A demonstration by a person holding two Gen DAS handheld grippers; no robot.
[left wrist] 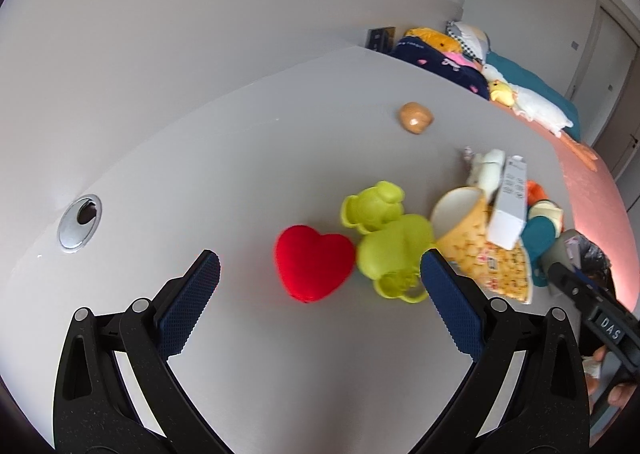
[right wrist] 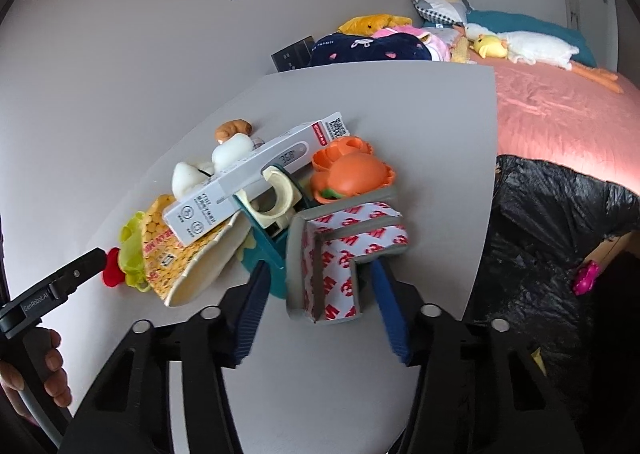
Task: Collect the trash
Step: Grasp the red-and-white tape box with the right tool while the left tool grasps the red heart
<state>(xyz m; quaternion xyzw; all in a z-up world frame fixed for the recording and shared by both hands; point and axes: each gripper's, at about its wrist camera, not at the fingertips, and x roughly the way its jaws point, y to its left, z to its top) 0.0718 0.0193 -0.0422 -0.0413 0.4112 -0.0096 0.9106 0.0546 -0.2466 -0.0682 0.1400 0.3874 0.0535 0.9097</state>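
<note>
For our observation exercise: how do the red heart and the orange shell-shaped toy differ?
The red heart lies alone on bare table; the orange toy sits in the pile beside the thermometer box. The heart looks soft and closed; the orange toy looks hard and hinged open. Both rest on the white table.

A red heart (left wrist: 314, 264) and yellow-green toys (left wrist: 386, 232) are seen on the pale grey table (left wrist: 240, 158). A yellow paper cup (right wrist: 192, 254) is dotted with small yellow balls, and it is cream inside. A white box (right wrist: 256, 178) is marked with grey print and a red stripe. A grey foam corner piece (right wrist: 340, 254) is covered in white tape with red letters. An orange toy (right wrist: 350, 172) is seen too. The black bag (right wrist: 560, 238) is shiny. The bed cover (right wrist: 560, 114) is pink.
</note>
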